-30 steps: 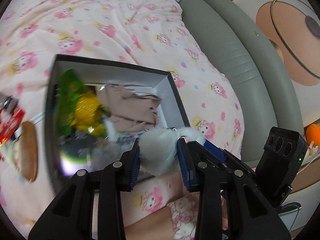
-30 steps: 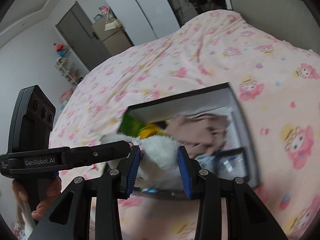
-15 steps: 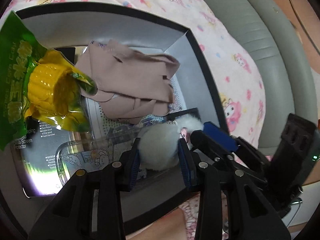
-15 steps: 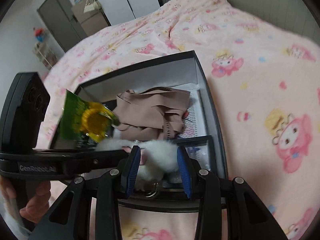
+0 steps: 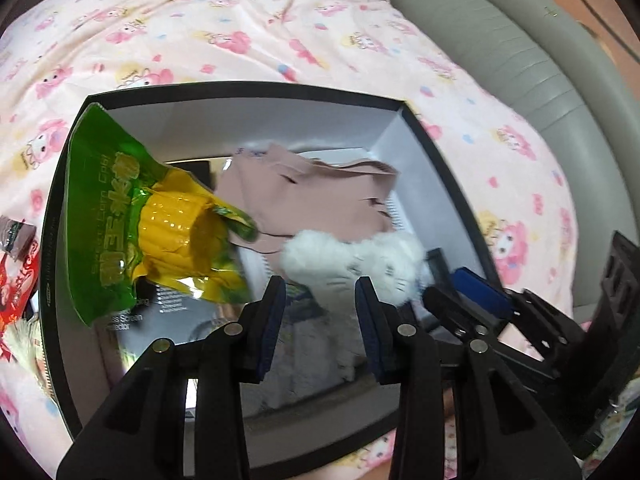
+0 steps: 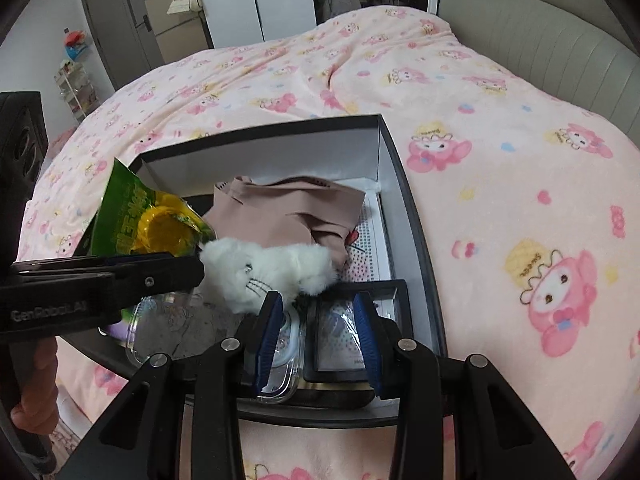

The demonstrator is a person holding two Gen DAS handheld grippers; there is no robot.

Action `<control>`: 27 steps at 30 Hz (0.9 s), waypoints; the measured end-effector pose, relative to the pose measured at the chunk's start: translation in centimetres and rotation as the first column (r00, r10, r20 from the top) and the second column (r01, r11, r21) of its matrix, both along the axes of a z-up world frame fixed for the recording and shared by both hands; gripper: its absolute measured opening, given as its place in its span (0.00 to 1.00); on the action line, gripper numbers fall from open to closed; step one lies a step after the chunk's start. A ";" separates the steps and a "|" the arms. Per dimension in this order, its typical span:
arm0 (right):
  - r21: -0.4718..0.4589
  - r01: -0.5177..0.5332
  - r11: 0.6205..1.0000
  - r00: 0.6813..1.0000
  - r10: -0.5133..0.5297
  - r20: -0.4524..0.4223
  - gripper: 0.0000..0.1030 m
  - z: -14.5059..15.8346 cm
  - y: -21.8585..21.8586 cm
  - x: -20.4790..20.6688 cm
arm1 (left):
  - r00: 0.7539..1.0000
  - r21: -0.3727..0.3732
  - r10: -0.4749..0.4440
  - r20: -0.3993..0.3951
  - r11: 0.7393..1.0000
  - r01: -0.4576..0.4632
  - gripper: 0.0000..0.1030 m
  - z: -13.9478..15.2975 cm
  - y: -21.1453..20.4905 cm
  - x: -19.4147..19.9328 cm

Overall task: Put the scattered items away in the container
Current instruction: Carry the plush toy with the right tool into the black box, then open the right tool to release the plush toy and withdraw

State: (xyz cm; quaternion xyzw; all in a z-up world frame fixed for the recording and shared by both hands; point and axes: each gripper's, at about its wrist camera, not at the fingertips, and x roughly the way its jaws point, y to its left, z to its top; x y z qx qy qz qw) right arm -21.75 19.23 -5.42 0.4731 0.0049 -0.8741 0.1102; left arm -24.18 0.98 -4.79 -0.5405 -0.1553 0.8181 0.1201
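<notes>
A black box with a white inside (image 5: 256, 96) (image 6: 404, 216) sits on the pink bed. In it lie a green and yellow corn packet (image 5: 160, 220) (image 6: 148, 220), a beige folded garment (image 5: 320, 196) (image 6: 280, 216), clear plastic cases and a white fluffy cat toy (image 5: 356, 268) (image 6: 264, 272). The toy lies loose on the contents, just beyond both pairs of fingertips. My left gripper (image 5: 320, 312) is open and empty over the box. My right gripper (image 6: 318, 320) is open and empty at the box's near edge.
A red snack packet (image 5: 16, 280) lies on the bed left of the box. The pink patterned blanket (image 6: 500, 160) spreads all around. A grey padded headboard (image 5: 540, 60) rises at the right. A door and cabinets (image 6: 160, 28) stand far back.
Both grippers brought the white toy down over the box, then opened and drew back. The toy now lies free in the box.
</notes>
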 end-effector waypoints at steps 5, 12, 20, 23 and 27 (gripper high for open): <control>-0.014 0.012 1.000 1.000 -0.012 -0.010 0.33 0.2 0.2 0.1 | 1.000 0.030 -0.011 0.025 0.999 0.011 0.34 -1.0 0.1 -0.6; -0.011 -0.007 1.000 1.000 0.007 -0.005 0.33 0.1 -0.3 0.3 | 0.995 0.047 -0.096 0.039 0.994 0.095 0.36 -0.8 1.1 -0.3; 0.004 0.008 1.000 1.000 -0.008 0.000 0.33 -0.3 -0.2 0.1 | 0.995 0.036 -0.100 0.023 0.994 0.099 0.36 -0.6 1.6 -0.7; -0.020 -0.003 1.000 1.000 0.003 0.001 0.33 -0.2 -0.2 0.2 | 0.994 0.038 -0.110 -0.001 0.993 0.110 0.41 0.3 1.7 0.0; -0.002 -0.001 1.000 1.000 0.001 -0.006 0.33 -0.2 -0.4 0.0 | 0.998 -0.013 -0.067 -0.004 0.998 0.067 0.42 0.0 1.3 -0.2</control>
